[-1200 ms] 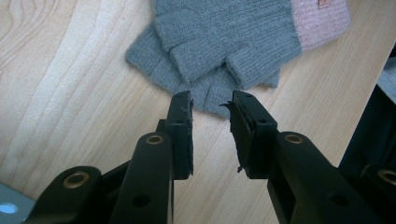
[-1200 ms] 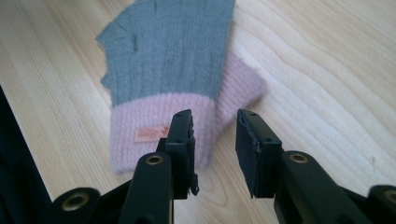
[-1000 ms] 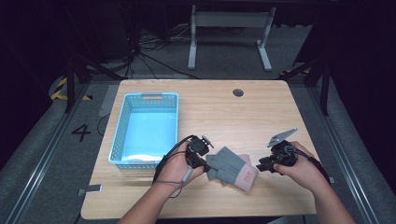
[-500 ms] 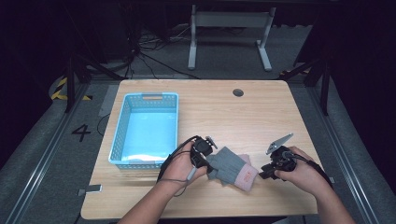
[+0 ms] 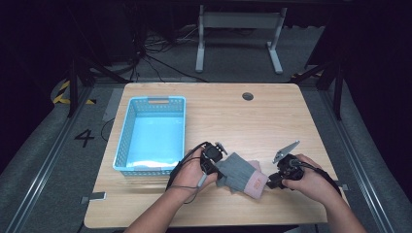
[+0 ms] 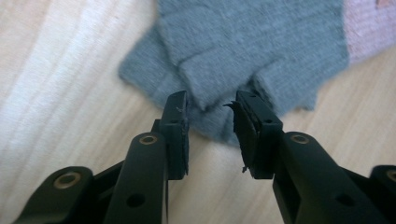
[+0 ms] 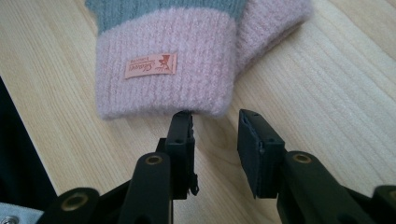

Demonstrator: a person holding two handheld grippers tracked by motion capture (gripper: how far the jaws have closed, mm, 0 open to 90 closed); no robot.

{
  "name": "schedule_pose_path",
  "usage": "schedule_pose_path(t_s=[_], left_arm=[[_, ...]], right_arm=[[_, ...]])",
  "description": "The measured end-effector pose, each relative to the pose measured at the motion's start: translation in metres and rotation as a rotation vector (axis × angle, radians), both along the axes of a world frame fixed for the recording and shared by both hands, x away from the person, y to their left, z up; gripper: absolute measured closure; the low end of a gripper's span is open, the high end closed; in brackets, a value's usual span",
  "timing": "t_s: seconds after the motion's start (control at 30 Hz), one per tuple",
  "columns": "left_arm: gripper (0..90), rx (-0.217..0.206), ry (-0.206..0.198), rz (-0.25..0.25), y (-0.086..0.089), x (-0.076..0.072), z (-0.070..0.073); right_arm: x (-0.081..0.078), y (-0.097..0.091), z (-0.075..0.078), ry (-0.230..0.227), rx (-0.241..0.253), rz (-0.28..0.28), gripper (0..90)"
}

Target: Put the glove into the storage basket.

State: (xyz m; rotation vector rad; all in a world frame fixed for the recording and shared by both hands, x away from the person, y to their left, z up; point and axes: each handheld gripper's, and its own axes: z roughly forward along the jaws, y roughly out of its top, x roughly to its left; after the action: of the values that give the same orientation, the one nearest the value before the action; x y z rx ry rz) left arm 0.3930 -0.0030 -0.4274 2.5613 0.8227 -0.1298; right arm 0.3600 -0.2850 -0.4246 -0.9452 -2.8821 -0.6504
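Blue basket (image 5: 151,133) sits well left of both grippers, on the table (image 5: 291,116). Left gripper (image 6: 210,116): jaws parted, just been opening, grey glove fingertips between them, unpinched. Glove pair (image 5: 240,174) lies between the grippers. Right gripper (image 7: 215,128): jaws apart, pink cuff (image 7: 163,74) just ahead, nothing held.

gloves (image 6: 252,42): top cut off | label (image 7: 150,65): lettering perhaps too blurred to read

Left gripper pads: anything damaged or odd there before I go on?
Yes. In the left gripper view, one pad of the left gripper looks frayed, its edge peeling from the jaw. The jaws have just been opening, and the grey glove lies beyond them.
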Motion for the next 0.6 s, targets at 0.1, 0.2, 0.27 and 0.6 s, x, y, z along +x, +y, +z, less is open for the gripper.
schedule_pose_path(t_s=[0.1, 0.2, 0.27, 0.6], left_arm=[[65.6, -0.019, 0.01, 0.001, -0.001, 0.001, -0.002], [66.6, -0.025, 0.008, -0.014, -0.003, 0.001, -0.003], [67.7, -0.03, 0.001, -0.02, -0.003, 0.0, -0.001], [72.5, -0.009, -0.01, -0.023, -0.005, -0.001, 0.0]], right_arm=[[0.0, 0.0, -0.001, -0.001, 0.001, 0.003, 66.8], [0.0, 0.001, -0.002, -0.002, 0.003, 0.006, 67.0], [0.0, 0.001, -0.002, 0.0, 0.005, 0.007, 67.1], [0.001, 0.003, -0.005, 0.012, 0.008, 0.007, 67.6]])
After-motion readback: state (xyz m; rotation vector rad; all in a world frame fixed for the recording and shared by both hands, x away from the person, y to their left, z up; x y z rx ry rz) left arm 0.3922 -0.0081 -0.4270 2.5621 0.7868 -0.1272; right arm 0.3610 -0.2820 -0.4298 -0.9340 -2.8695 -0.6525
